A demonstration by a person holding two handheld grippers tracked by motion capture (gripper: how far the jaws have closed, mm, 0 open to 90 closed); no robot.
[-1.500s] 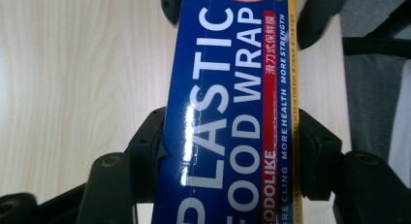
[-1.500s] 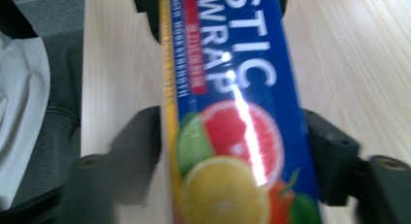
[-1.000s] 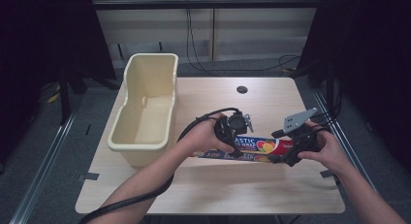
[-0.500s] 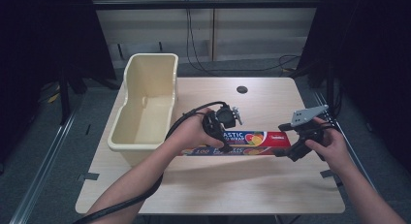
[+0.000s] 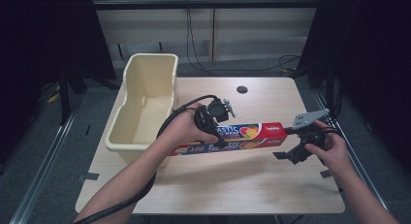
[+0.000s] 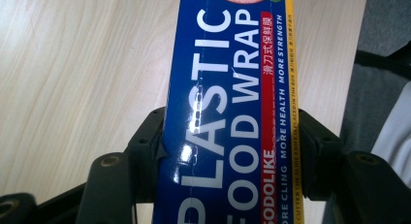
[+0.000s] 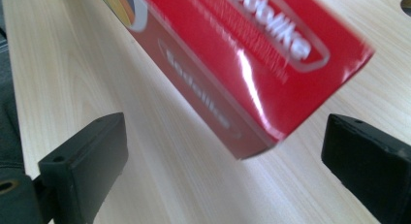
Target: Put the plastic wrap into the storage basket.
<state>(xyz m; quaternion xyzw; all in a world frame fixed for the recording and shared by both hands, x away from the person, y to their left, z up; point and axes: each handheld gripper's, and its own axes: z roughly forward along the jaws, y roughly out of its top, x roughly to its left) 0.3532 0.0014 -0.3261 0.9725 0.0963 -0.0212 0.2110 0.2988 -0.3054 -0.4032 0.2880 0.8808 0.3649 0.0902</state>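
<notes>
Tongs first: the left gripper (image 5: 213, 124) is clamped across the middle of a long box of plastic food wrap (image 5: 237, 136), its two black jaws pressing the box's long sides in the left gripper view. The right gripper (image 5: 296, 149) now stands with its jaws spread wide, touching nothing, just beyond the box's red end.

A second ago both grippers held the box low on the table; since then the right jaws have just been opening and have let the red end go, and the left hand (image 5: 186, 129) has carried the box up and a little toward the left. The box now hangs above the wooden table (image 5: 232, 185), its left end near the cream plastic tub (image 5: 145, 103). The left gripper alone appears to be taking it to that tub.

Readable print on the blue face (image 6: 228, 112): "PLASTIC FOOD WRAP", "SODOLIKE", "MORE CLING MORE HEALTH MORE STRENGTH", plus Chinese characters. The red end (image 7: 252, 64) repeats the brand, blurred.
</notes>
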